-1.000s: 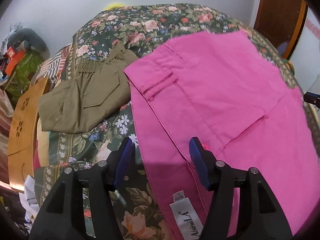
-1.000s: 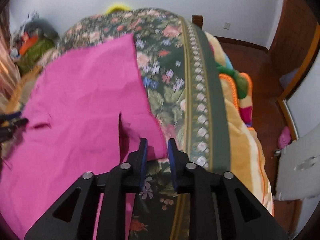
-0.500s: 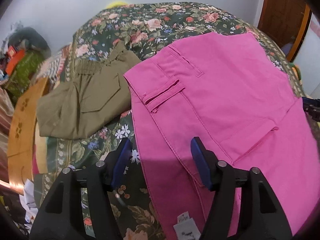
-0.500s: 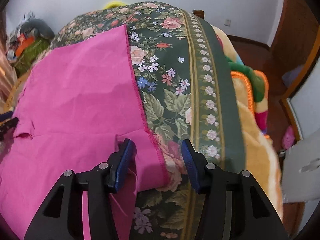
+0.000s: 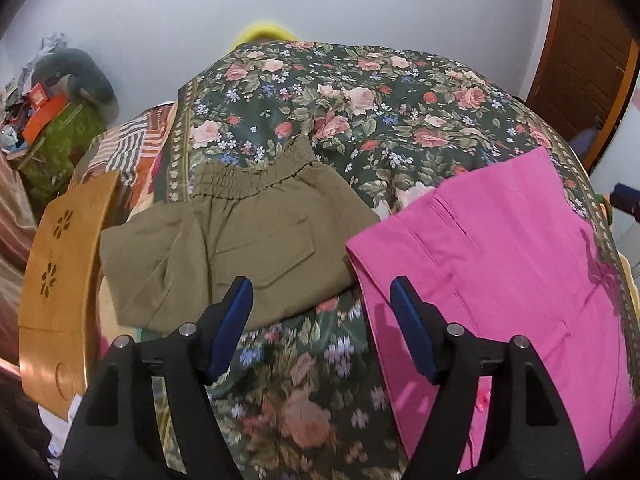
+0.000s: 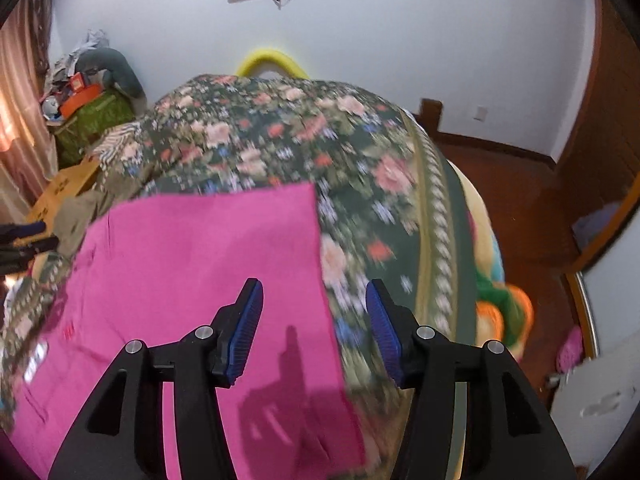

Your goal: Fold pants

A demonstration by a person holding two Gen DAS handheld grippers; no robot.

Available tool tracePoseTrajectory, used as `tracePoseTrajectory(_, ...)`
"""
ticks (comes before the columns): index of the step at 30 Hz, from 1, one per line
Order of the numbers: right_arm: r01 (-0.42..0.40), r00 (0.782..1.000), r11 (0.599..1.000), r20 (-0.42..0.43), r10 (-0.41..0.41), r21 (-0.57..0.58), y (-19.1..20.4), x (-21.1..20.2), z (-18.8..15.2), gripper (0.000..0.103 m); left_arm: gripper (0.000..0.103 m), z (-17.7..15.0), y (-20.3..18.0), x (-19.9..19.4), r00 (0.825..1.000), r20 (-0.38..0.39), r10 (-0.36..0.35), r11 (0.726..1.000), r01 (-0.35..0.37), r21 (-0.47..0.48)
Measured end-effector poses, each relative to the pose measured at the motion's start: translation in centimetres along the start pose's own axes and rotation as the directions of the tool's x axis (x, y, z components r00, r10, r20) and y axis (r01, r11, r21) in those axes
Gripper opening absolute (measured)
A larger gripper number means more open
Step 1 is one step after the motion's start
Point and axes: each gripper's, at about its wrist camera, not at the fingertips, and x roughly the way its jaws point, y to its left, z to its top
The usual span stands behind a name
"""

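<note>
Both grippers, left [image 5: 322,320] and right [image 6: 314,324], hover with jaws apart and empty above pink pants [image 5: 508,272] spread flat on a floral bedspread [image 5: 360,112]. Folded olive pants [image 5: 240,240] lie just beside; a careless left-hand grab could snag them instead.

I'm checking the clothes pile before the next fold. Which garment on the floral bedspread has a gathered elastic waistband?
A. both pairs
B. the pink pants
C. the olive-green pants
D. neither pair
C. The left wrist view shows the olive-green pants with a ruched elastic waistband along their far edge, while the pink pants beside them show only flat seams and a flat welt pocket.
</note>
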Motion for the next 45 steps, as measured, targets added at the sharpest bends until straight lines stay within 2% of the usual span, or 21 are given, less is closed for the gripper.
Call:
tracePoseTrajectory(4, 0.010, 1.000, 1.000, -0.013, -0.010, -0.012, 0.3, 2.3, 1.5, 0.050, 0.071, 0.7, -0.4, 2.4, 0.998, -0.024, -0.065, 0.998, 0.065, 0.001)
tracePoseTrajectory(11, 0.015, 0.998, 0.999, -0.063, -0.017, -0.031, 0.1, 7.2, 3.2, 0.050, 0.069, 1.2, -1.2, 5.9, 0.993, -0.071, -0.098, 0.995, 0.100, 0.026)
tracePoseTrajectory(14, 0.016, 0.997, 0.999, -0.073, -0.019, -0.040, 0.1, 9.0, 3.8, 0.050, 0.056, 1.2, -1.3, 6.2, 0.987, -0.066, -0.147, 0.989, 0.149, 0.024)
tracePoseTrajectory(16, 0.004, 0.998, 0.999, -0.060, -0.006, -0.035, 0.0, 9.8, 4.1, 0.050, 0.036, 1.2, -1.3, 6.4, 0.981, -0.072, -0.178, 0.984, 0.180, 0.016)
tracePoseTrajectory(18, -0.016, 0.998, 1.000, -0.052, 0.016, 0.002, -0.3, 10.2, 4.4, 0.049, 0.023, 1.2, -1.5, 6.8, 0.979, -0.090, -0.185, 0.983, 0.186, 0.008)
tracePoseTrajectory(20, -0.080, 0.995, 0.995, -0.059, 0.083, 0.056, -0.5, 10.6, 4.2, 0.027, 0.020, 1.1, -1.8, 7.1, 0.982, -0.100, -0.162, 0.986, 0.165, 0.015)
tracePoseTrajectory(21, -0.092, 0.994, 0.994, -0.052, 0.095, 0.063, -0.3, 10.5, 4.1, 0.024, 0.017, 1.1, -2.0, 7.1, 0.984, -0.094, -0.153, 0.988, 0.155, 0.020)
tracePoseTrajectory(23, -0.072, 0.997, 0.997, -0.032, 0.073, 0.024, 0.7, 10.1, 3.8, 0.012, 0.012, 1.0, -2.5, 6.7, 0.989, -0.083, -0.125, 0.991, 0.129, 0.043)
tracePoseTrajectory(26, -0.043, 0.999, 0.999, -0.020, 0.043, -0.028, 1.7, 9.4, 3.8, 0.003, 0.007, 1.1, -2.8, 5.8, 0.994, -0.063, -0.087, 0.994, 0.091, 0.059)
tracePoseTrajectory(34, -0.022, 0.996, 0.999, 0.090, 0.025, -0.031, 1.5, 4.5, 6.1, 0.002, 0.006, 3.9, -2.5, 0.8, 0.997, 0.056, -0.044, 0.997, 0.041, 0.067)
tracePoseTrajectory(36, -0.007, 0.991, 1.000, 0.135, 0.009, -0.020, 1.3, 2.6, 7.3, 0.002, 0.006, 5.3, -3.1, -0.7, 0.997, 0.071, -0.011, 0.997, 0.006, 0.071)
tracePoseTrajectory(38, 0.006, 0.984, 1.000, 0.180, -0.004, -0.014, 1.3, 0.8, 8.0, 0.002, 0.006, 6.2, -3.5, -2.5, 0.994, 0.112, -0.006, 0.997, -0.002, 0.075)
tracePoseTrajectory(42, -0.015, 0.974, 1.000, 0.225, 0.015, -0.001, 1.3, -2.9, 7.9, 0.002, 0.006, 6.2, -4.4, -5.4, 0.988, 0.153, -0.021, 0.996, 0.007, 0.090)
tracePoseTrajectory(45, -0.033, 0.975, 0.999, 0.219, 0.031, 0.005, 1.3, -4.9, 6.4, 0.002, 0.006, 5.1, -5.1, -6.9, 0.985, 0.171, -0.023, 0.994, 0.004, 0.111)
